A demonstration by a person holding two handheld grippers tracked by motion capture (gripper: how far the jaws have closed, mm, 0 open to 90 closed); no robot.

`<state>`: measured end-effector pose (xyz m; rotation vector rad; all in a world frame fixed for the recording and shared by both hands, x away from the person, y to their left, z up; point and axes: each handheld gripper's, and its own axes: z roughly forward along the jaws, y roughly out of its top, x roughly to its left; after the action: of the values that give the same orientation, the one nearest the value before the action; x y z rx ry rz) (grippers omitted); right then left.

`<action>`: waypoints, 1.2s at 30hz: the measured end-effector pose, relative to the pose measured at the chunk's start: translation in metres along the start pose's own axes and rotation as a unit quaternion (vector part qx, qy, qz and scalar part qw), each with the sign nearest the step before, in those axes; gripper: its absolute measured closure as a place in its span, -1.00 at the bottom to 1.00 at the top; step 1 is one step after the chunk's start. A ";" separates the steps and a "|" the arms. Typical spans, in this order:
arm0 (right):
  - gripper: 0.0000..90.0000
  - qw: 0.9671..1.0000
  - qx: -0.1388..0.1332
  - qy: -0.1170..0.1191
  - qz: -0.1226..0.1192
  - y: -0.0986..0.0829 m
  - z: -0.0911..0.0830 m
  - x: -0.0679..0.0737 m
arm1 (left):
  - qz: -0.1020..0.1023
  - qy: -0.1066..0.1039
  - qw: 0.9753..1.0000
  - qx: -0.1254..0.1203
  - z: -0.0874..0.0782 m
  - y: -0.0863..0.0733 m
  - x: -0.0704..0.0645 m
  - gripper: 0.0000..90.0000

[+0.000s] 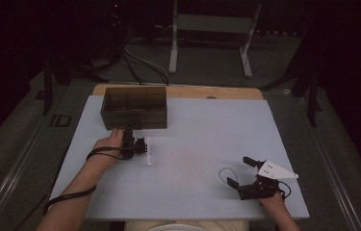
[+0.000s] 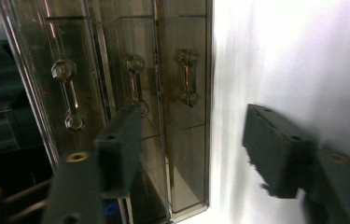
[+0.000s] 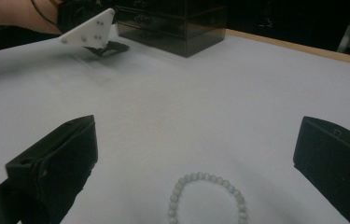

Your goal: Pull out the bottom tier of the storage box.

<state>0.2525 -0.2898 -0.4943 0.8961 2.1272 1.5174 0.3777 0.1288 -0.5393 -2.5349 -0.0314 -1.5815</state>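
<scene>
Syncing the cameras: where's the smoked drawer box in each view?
High view: drawer box at the table's far left, just beyond the left gripper.
Left gripper view: drawer box fills the left half, handles facing the jaws.
Right gripper view: top centre.
Shared landmark: white table.

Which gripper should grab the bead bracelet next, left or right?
Right. The right gripper is open, with the bead bracelet lying on the table just ahead between its jaws. The left gripper is open too, but it sits across the table at the front of the drawer organizer.
</scene>
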 end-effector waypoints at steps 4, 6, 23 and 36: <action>-1.00 1.000 0.000 0.000 0.001 0.000 0.000 0.000 | 0.004 0.002 1.000 0.013 0.006 0.002 -0.002 0.10; -1.00 1.000 0.000 0.000 0.001 0.000 -0.001 0.000 | 0.006 0.007 1.000 0.016 0.009 0.002 -0.004 0.22; -1.00 1.000 0.001 0.000 0.001 0.000 -0.001 0.000 | 0.007 0.032 0.999 0.034 0.024 0.012 -0.009 0.61; -1.00 1.000 0.003 -0.001 -0.001 0.000 -0.001 0.000 | 0.001 0.036 0.999 0.039 0.025 0.017 -0.008 0.79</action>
<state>0.2517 -0.2903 -0.4940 0.8974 2.1319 1.5104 0.3979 0.1165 -0.5592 -2.4176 -0.0804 -1.6357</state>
